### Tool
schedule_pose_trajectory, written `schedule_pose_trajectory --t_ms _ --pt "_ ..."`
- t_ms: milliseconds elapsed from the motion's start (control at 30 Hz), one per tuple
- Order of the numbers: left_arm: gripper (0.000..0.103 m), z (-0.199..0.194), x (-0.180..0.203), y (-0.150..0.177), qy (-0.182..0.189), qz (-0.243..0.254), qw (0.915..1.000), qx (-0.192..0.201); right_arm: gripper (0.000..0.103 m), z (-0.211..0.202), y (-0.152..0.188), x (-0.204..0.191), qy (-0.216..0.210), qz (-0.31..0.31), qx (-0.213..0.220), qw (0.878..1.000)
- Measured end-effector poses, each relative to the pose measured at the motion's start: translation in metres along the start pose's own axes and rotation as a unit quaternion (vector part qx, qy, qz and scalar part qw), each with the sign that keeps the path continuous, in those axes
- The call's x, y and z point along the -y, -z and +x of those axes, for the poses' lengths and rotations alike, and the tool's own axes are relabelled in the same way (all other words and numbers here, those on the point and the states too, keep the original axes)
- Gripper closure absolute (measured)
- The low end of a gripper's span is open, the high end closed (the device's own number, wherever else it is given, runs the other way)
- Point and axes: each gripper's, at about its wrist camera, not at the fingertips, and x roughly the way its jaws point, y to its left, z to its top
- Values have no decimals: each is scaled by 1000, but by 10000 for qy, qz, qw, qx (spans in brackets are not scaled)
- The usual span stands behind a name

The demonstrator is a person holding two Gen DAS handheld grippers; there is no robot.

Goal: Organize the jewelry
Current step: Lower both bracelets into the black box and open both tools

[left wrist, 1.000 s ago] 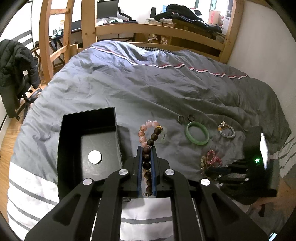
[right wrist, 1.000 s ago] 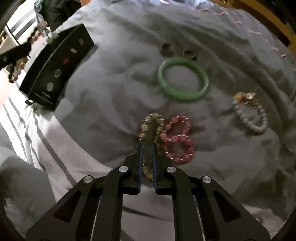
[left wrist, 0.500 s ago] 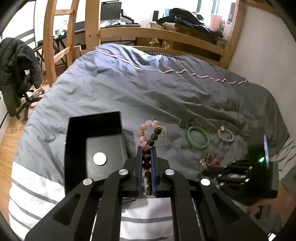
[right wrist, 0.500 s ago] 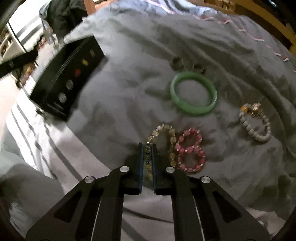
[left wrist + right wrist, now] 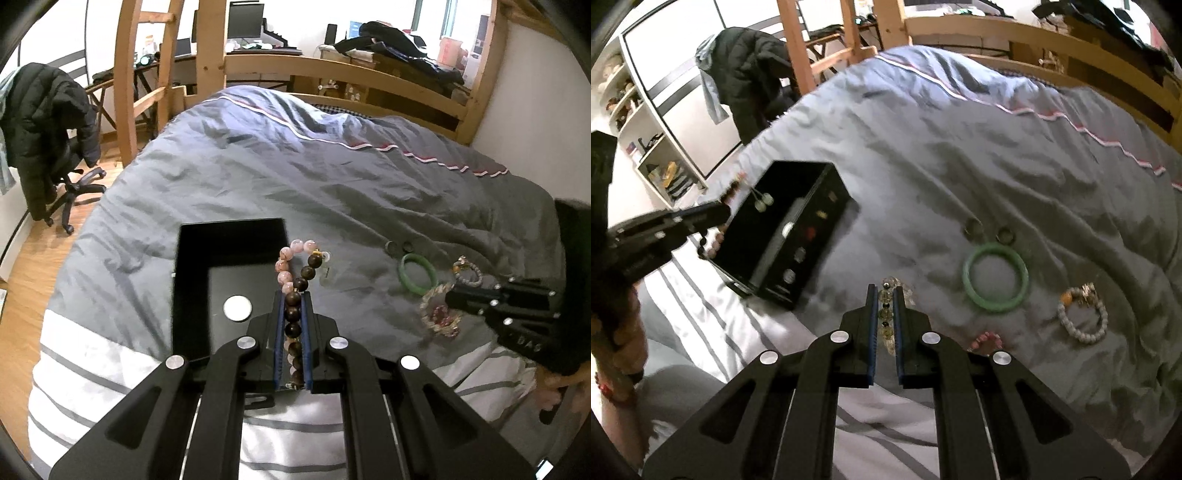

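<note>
My left gripper (image 5: 292, 295) is shut on a brown and pink bead bracelet (image 5: 300, 274) and holds it in the air beside the right wall of the open black jewelry box (image 5: 192, 273). My right gripper (image 5: 884, 290) is shut on a yellowish clear bead bracelet (image 5: 886, 314) and has lifted it above the grey duvet. The box also shows in the right wrist view (image 5: 775, 240), with the left gripper (image 5: 716, 212) at its left end. A green bangle (image 5: 995, 278), two rings (image 5: 973, 227), a white bead bracelet (image 5: 1082, 314) and a pink bead bracelet (image 5: 986, 339) lie on the duvet.
The bed has a wooden frame (image 5: 332, 70) along the far side. An office chair with a black jacket (image 5: 44, 122) stands on the floor to the left. A white shelf unit (image 5: 646, 140) is at the left in the right wrist view.
My right gripper has lifted the yellowish bracelet off the duvet, away from the pink one, and turned toward the box. My left gripper has risen a little with its bracelet.
</note>
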Motion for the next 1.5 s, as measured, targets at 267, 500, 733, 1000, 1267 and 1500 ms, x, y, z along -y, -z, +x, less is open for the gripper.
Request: schedule_pose_trajectory --t_ms 267,500,733,1000,1267,1500 --pt "95 -4 -27 4 -183 -145 9997 -44 95 5 -25 -34 -196 -158 192 9995" --pt "95 1 -46 6 -259 -311 9991 -160 95 14 -48 -62 -460 -247 346 9980" --pt "95 17 -57 11 -417 -396 9974 -434 95 29 -69 -90 -714 -359 393 9960" --pt "95 28 -70 14 -595 -500 9951 -617 94 54 -76 -113 -1081 -357 182 9933" --pt "91 20 -89 12 -677 -809 9931 -515 93 69 -71 -119 -994 -312 -140 9945" --pt "68 12 -86 11 -449 -811 9951 -338 78 57 -74 -112 -944 -213 2 9953"
